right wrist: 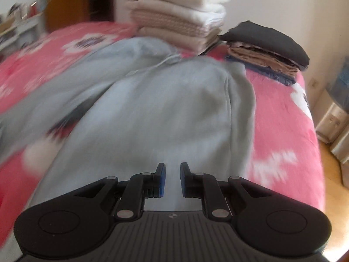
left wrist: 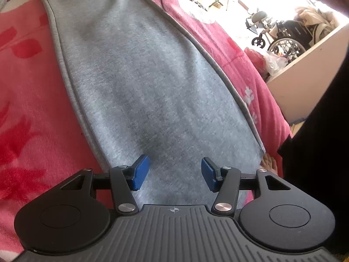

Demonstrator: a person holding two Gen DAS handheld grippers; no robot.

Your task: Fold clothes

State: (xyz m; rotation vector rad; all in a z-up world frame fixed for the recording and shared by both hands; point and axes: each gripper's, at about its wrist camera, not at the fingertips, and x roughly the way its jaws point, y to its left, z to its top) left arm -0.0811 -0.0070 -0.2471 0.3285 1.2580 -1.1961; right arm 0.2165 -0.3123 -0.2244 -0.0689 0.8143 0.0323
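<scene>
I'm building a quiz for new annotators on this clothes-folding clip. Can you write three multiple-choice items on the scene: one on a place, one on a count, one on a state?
1. Where does the grey garment lie?
A. on the pink blanket
B. on a wooden floor
C. on a chair

2. How many stacks of folded clothes sit beyond it in the right wrist view?
A. none
B. two
C. five

3. How is the left gripper?
A. open over the garment
B. shut on a towel
C. holding a hanger

Answers: 1 A, pink blanket shows all around the garment. 2 B, a pale stack and a dark-topped stack. 3 A, its blue pads stand apart with only grey fabric between.
</scene>
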